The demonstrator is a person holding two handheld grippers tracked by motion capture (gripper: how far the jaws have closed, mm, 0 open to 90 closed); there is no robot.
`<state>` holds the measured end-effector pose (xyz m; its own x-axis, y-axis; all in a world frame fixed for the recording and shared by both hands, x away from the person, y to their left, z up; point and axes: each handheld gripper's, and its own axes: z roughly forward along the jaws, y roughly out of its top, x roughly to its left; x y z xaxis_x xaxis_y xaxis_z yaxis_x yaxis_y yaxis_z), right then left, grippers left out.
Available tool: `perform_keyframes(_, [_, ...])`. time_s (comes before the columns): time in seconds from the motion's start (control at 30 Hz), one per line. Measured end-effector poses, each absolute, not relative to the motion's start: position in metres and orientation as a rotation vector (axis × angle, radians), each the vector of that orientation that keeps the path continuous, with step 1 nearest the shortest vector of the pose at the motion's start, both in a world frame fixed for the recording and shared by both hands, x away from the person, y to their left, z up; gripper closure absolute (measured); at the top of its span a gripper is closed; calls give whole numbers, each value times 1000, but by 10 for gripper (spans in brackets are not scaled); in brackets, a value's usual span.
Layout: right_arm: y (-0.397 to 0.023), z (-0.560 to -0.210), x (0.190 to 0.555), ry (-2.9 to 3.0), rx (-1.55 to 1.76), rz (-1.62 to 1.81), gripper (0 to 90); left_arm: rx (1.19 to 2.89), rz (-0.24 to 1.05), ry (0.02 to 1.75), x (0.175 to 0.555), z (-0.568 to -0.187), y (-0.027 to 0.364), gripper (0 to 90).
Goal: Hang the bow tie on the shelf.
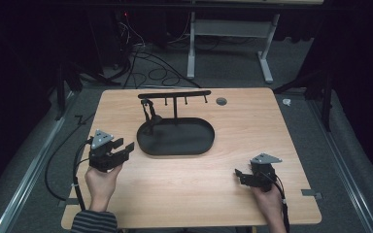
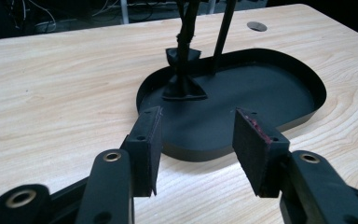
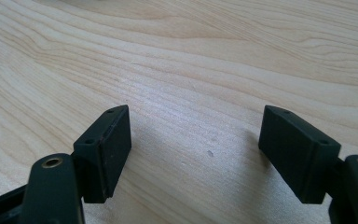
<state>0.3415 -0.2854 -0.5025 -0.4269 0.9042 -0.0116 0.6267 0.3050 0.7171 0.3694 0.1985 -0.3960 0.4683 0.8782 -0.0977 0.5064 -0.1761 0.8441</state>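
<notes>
We hold the left gripper (image 1: 126, 147) just off the near-left rim of the black oval tray (image 1: 194, 145), its jaws standing apart with nothing between them and pointing toward the tray. In the left gripper view the two pads (image 2: 150, 140) frame the near edge of the tray (image 2: 307, 88), which lies flat on the wooden table (image 1: 252, 126) a little left of the middle. From the tray's far side rises a thin black stand (image 1: 175, 109) with a crossbar (image 1: 175, 94) on top, from which short pegs point down. From the crossbar's left end hangs a slim dark object (image 1: 149, 116) whose lower end reaches down to the tray floor; in the left gripper view we see it (image 2: 184, 70) widen into a dark flared shape at the bottom, though we cannot tell what it is. We keep the right gripper (image 1: 240, 175) well apart from the tray, low over the bare wood at the near-right part of the table, its jaws also wide apart and empty; the right gripper view shows its pads (image 3: 114, 144) over plain wood grain. A small round grey hole (image 1: 221, 101) sits in the tabletop beyond the tray, to the right of the stand.
</notes>
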Motion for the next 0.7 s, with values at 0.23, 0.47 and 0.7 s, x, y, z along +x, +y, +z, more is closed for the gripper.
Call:
perform_keyframes(0.23, [-285,-503,342,2163,1363,904,265,1819,526,1186,364,-401,204,527])
perform_keyframes(0.47, [-285,-503,342,2163,1363,905,265,1817,513,1201,359,-408,208,526])
perform_keyframes(0.7, [-285,-503,342,2163,1363,904,265,1817,499,1203,355,-412,210,526])
